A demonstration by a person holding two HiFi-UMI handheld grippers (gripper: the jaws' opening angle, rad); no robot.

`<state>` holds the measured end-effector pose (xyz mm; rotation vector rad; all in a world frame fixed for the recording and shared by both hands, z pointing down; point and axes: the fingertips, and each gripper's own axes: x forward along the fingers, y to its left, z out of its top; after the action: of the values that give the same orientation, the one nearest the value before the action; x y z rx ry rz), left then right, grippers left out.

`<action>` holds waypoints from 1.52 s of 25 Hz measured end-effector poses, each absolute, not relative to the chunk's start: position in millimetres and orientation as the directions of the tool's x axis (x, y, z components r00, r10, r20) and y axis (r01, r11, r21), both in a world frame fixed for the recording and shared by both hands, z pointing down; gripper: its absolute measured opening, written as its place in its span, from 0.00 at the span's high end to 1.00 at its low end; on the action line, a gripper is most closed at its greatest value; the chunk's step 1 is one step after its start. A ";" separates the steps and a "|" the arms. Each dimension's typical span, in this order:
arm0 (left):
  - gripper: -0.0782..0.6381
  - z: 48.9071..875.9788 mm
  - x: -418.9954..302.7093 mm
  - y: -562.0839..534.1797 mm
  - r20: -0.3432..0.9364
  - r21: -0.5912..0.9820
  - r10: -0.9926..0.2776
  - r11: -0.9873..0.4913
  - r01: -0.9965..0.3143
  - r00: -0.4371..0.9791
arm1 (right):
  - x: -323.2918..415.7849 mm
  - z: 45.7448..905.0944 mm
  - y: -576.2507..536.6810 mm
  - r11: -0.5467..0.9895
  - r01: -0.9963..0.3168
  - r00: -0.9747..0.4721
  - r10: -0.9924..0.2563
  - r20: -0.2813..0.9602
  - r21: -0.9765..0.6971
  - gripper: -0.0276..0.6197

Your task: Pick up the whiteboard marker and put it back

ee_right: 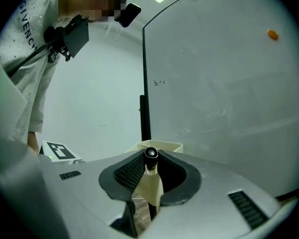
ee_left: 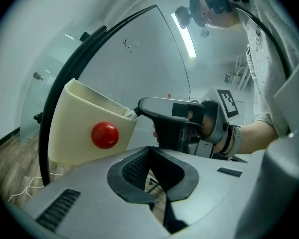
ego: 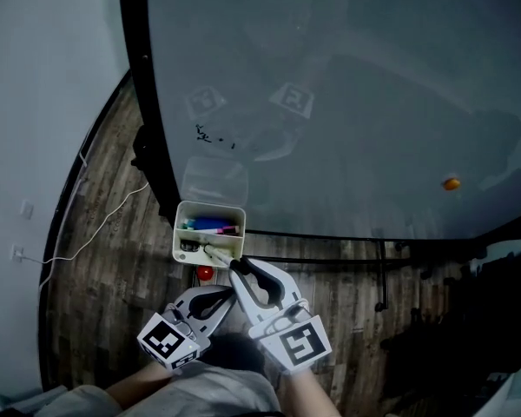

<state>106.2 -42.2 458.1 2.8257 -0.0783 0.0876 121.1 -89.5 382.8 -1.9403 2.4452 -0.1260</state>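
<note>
Just one whiteboard marker tight in right hand-held gripper, left hand-held gripper closed, empty; one box.

From my remote seat the big glass board fills most of the head view, with a curved black frame down its left edge. There's a tiny black scribble on it and an orange dot way off to the right. Below that it's dark wood floor, a white cable snaking across it, and a wall socket on the left.
</note>
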 end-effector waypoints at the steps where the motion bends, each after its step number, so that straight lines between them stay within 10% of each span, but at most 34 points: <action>1: 0.87 459.9 106.1 -42.2 0.073 0.301 -0.063 -0.950 -0.082 0.995 | 121.8 383.1 -88.9 0.242 -0.967 -0.246 -0.968 0.043 -0.077 0.82; 16: 0.87 449.9 104.0 -60.3 0.045 0.288 -0.446 -0.851 -0.440 0.894 | 135.7 373.6 -92.4 0.475 -0.875 -0.482 -0.874 0.069 -0.094 0.83; 38: 0.87 437.8 101.3 -55.9 0.015 0.288 -0.554 -0.795 -0.534 0.832 | 140.3 344.1 -88.0 0.584 -0.807 -0.591 -0.803 0.080 -0.089 0.83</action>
<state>101.3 -55.9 437.8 2.7332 -0.8295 -0.1012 140.3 -88.0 344.1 -1.4350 2.8237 -0.1844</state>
